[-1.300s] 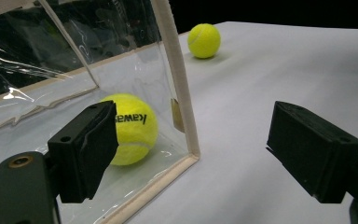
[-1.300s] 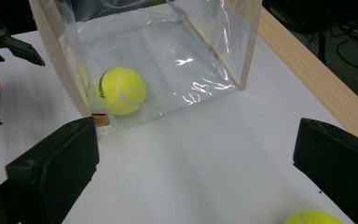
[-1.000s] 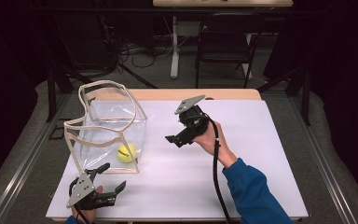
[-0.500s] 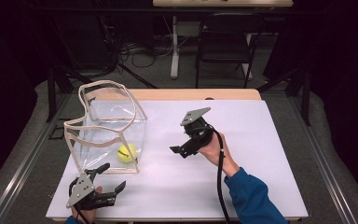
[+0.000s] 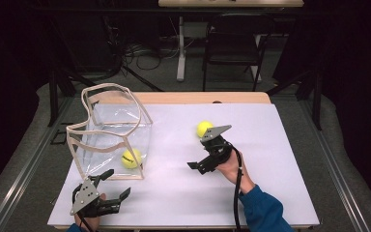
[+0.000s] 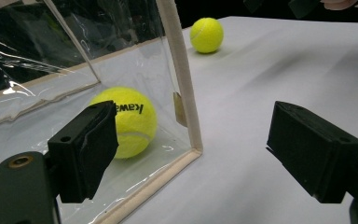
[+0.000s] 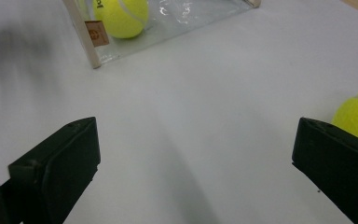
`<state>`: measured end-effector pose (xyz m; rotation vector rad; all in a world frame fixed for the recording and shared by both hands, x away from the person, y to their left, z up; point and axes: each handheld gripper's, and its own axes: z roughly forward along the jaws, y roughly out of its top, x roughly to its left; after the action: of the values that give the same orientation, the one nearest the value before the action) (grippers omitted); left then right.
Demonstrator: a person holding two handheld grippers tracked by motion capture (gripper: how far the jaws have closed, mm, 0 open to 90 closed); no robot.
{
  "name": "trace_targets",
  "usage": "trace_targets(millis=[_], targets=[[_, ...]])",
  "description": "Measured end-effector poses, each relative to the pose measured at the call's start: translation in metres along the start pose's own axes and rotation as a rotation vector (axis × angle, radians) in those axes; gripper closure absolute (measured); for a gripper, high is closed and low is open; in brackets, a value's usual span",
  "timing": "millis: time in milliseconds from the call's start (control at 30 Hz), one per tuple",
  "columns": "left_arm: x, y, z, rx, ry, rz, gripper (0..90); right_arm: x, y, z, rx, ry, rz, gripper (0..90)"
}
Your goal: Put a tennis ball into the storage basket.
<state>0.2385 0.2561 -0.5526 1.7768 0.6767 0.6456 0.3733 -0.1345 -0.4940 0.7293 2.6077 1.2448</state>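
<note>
Right gripper (image 5: 202, 162): dropped low toward table centre since 1 s ago, jaws wide, empty. Loose tennis ball (image 5: 204, 128) now uncovered just behind it. Second ball (image 5: 131, 158) inside clear bag (image 5: 107, 140). Left gripper (image 5: 110, 186): unmoved, jaws wide, nr bag corner. Likely next: grab loose ball.

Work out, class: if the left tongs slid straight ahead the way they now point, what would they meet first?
Probably the clear bag: its beige corner edge stands between the open left tongs, with a tennis ball inside just behind. Depth is uncertain.
</note>
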Motion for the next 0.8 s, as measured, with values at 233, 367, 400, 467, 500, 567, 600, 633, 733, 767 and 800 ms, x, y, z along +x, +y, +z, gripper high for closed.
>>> trace_targets(millis=[233, 367, 400, 467, 500, 567, 600, 633, 733, 767, 800], targets=[[0.000, 0.000, 0.000, 0.002, -0.003, 0.003, 15.9, 0.001, -0.013, -0.005, -0.007, -0.001, 0.009, 0.0], [-0.001, 0.000, -0.002, 0.001, -0.002, 0.005, 15.9, 0.002, -0.020, -0.005, 0.013, -0.014, 0.000, 0.0], [-0.001, 0.001, -0.002, 0.000, -0.002, 0.006, 15.9, 0.003, -0.022, -0.005, 0.012, -0.021, -0.004, 0.0], [-0.002, 0.001, -0.002, 0.002, -0.002, 0.008, 15.9, 0.002, -0.025, -0.006, 0.013, -0.022, 0.001, 0.0], [-0.002, 0.001, -0.003, 0.003, -0.003, 0.014, 15.9, 0.002, -0.027, -0.007, 0.012, -0.024, 0.005, 0.0], [-0.003, 0.001, -0.003, -0.001, -0.003, 0.014, 15.9, 0.000, -0.031, -0.008, 0.016, -0.029, 0.012, 0.0], [-0.003, 0.001, -0.003, -0.001, -0.003, 0.015, 15.9, -0.001, -0.032, -0.009, 0.015, -0.030, 0.013, 0.0], [-0.003, 0.001, -0.003, -0.002, -0.002, 0.014, 15.9, -0.001, -0.034, -0.009, 0.016, -0.033, 0.016, 0.0], [-0.003, 0.002, -0.002, -0.001, -0.003, 0.015, 15.9, -0.004, -0.038, -0.010, 0.024, -0.039, 0.020, 0.0], [-0.003, 0.002, -0.002, -0.001, -0.004, 0.014, 15.9, -0.005, -0.039, -0.010, 0.026, -0.040, 0.023, 0.0], [-0.003, 0.002, -0.002, -0.001, -0.003, 0.014, 15.9, -0.006, -0.040, -0.010, 0.025, -0.038, 0.031, 0.0]])
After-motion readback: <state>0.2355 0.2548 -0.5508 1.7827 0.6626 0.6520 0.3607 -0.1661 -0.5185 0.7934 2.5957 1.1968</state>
